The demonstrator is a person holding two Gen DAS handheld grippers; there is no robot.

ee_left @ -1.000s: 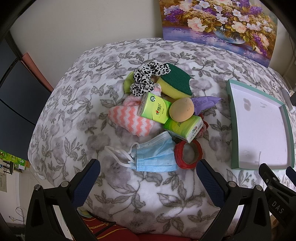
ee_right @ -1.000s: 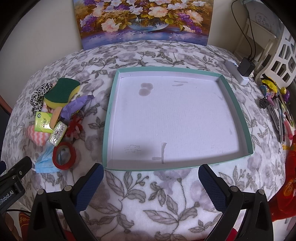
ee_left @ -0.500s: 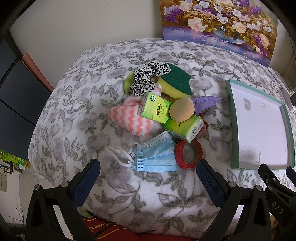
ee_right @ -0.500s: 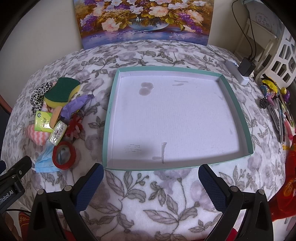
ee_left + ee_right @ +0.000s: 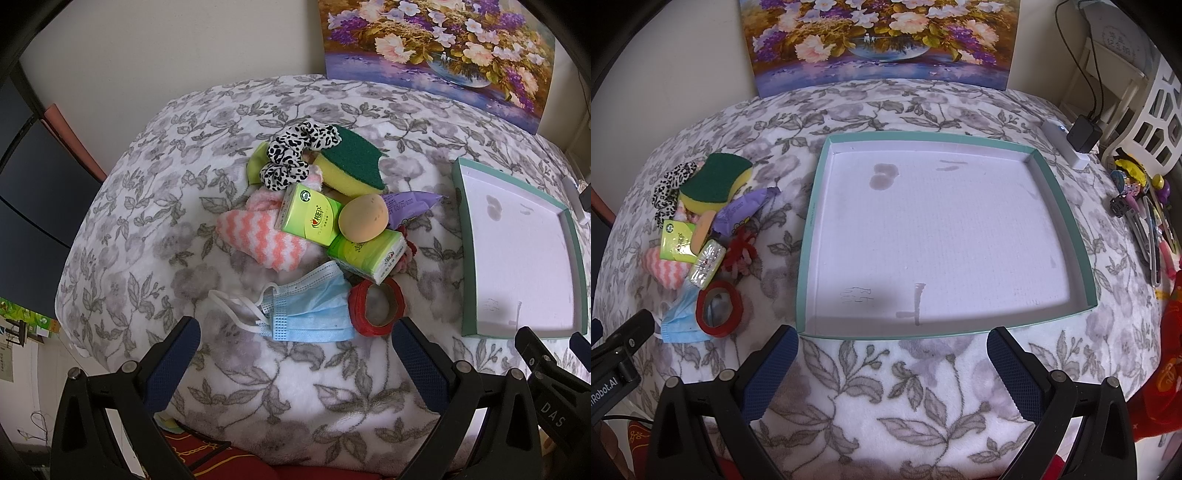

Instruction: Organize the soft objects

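Both tongs stood spread wide with nothing between their blue pads. Low in the left wrist view, the left gripper [image 5: 295, 354] hung over the floral blanket [image 5: 147, 206], its fingers apart just below a heap of soft things at frame centre. Nearest to it lay a blue face mask [image 5: 310, 314], its white loops trailing to the left, touching a red tape roll [image 5: 376, 306] at its right. Above them sat a pink-and-white zigzag cloth [image 5: 255, 240], two green tissue packs [image 5: 310, 219] with an orange egg-shaped sponge [image 5: 364, 218] resting on them, a purple packet [image 5: 410, 203], a yellow-and-green scouring sponge [image 5: 351, 166] and a black-and-white spotted scrunchie [image 5: 291, 155] at the top of the pile. Something red and fuzzy peeked out by the right-hand pack; what it was could not be told.

At the bottom of the right wrist view, the right gripper [image 5: 892, 354] hung equally wide apart, close to the near edge of a shallow teal-rimmed tray [image 5: 809, 236] filling the middle of that frame. Its white floor held only faint stains and scribbles. The heap sat at the left of that frame, beside the tray. A flower painting [image 5: 882, 37] leaned against the wall at the top, and hair clips and small trinkets [image 5: 1145, 221] lay scattered at the right edge.
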